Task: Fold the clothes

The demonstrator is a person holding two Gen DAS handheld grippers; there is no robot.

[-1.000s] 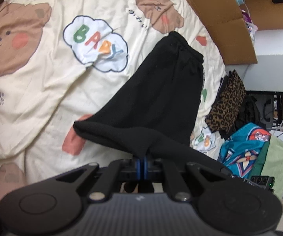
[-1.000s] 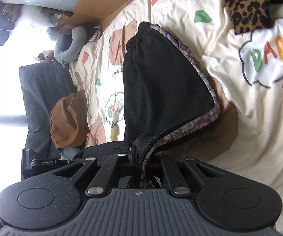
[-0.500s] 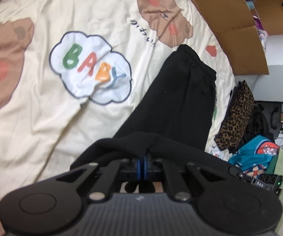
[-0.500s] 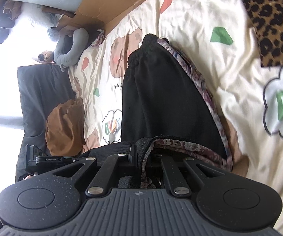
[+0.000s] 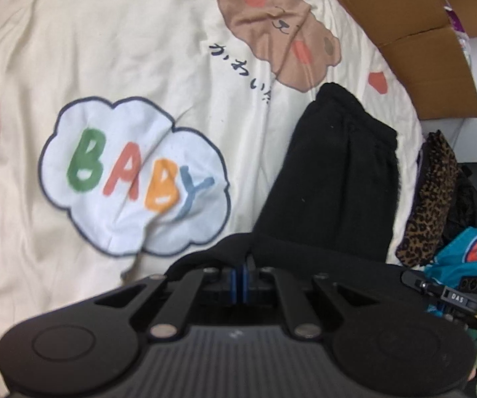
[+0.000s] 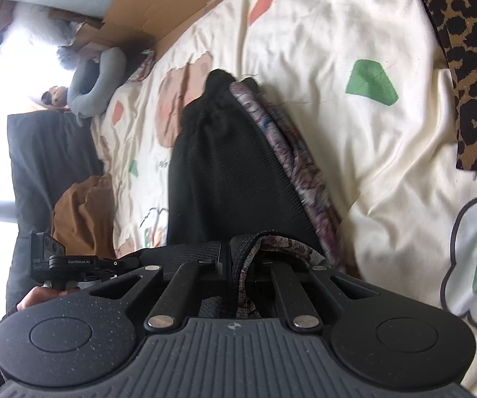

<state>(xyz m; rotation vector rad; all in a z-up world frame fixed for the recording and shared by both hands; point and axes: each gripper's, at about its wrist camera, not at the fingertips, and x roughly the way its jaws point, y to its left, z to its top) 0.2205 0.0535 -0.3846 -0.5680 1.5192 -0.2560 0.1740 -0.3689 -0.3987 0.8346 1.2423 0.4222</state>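
Cream bear-print bedsheet (image 5: 138,49) (BABY cloud), leopard-print cloth (image 6: 470,66), cardboard (image 5: 421,43)

Both wrist views look forward, close above the bed (image 5: 138,49); both share the black garment (image 5: 338,182).

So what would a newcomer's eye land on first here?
Probably the black garment, stretched up the middle of both views with each gripper's jaws shut on its near edge. Next, the cream bedspread under it, with its colourful BABY cloud to the left, and the leopard-print cloth lying at the right.
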